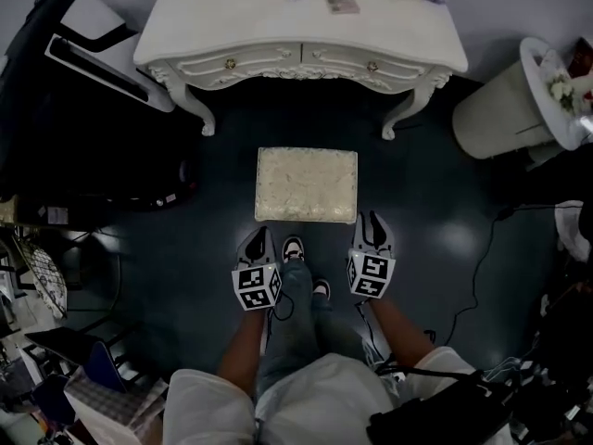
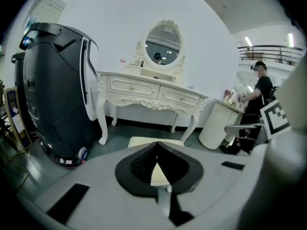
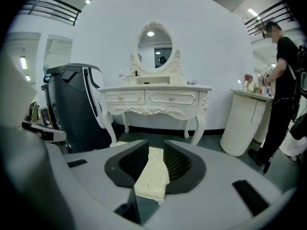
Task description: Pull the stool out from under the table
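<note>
Lower centre, the left gripper (image 1: 257,241) is closed and empty; the right gripper (image 1: 372,222) is partly open, holding nothing. Beyond them, mid-frame, the stool (image 1: 306,184) sits on the dark floor (image 1: 435,202), clear of the table (image 1: 241,17) at top; a white cylinder (image 1: 491,109) stands upper right.

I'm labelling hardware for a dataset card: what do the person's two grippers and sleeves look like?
The left gripper and right gripper match: pale grey shells, black ribbed pads tapering to points, each with a white cube bearing black square markers. The person's short white sleeves leave the forearms bare. A thin dark cable seems to loop beside the left cube.
</note>
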The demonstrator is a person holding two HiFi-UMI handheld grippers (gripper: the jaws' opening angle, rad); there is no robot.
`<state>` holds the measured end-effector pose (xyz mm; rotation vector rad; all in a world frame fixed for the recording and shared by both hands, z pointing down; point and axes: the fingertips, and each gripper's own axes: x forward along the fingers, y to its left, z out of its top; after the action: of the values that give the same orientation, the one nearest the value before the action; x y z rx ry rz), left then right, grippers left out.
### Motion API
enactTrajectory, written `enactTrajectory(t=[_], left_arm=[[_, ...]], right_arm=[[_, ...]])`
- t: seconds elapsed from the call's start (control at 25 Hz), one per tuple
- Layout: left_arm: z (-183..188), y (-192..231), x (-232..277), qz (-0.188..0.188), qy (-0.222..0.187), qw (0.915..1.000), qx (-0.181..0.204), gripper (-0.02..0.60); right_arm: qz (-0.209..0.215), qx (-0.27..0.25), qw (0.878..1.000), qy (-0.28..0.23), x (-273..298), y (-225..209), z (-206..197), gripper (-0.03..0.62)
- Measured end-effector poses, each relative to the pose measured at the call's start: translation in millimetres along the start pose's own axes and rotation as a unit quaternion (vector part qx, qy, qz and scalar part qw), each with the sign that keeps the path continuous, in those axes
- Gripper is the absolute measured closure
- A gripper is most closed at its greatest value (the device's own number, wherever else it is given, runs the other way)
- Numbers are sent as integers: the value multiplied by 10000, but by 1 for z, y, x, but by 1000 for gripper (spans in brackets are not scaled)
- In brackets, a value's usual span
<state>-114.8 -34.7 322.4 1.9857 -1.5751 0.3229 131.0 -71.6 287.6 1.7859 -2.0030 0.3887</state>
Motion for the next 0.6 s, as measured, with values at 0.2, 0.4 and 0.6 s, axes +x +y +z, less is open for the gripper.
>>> enactTrajectory(t=[0.2,0.4,0.6], left_arm=[[55,-19,-28,-17,-353,9990,268,571],[109,-34,-65,49,-867,9962,-22,571],[154,-52,-103,-22,-1259,9920,32,572]], right_arm=[[82,132,9985,-524,-34,4,63,541],[177,385,9948,-922,-69,-5,108,567],[200,569,9929,-1023,-102,-16,136,588]])
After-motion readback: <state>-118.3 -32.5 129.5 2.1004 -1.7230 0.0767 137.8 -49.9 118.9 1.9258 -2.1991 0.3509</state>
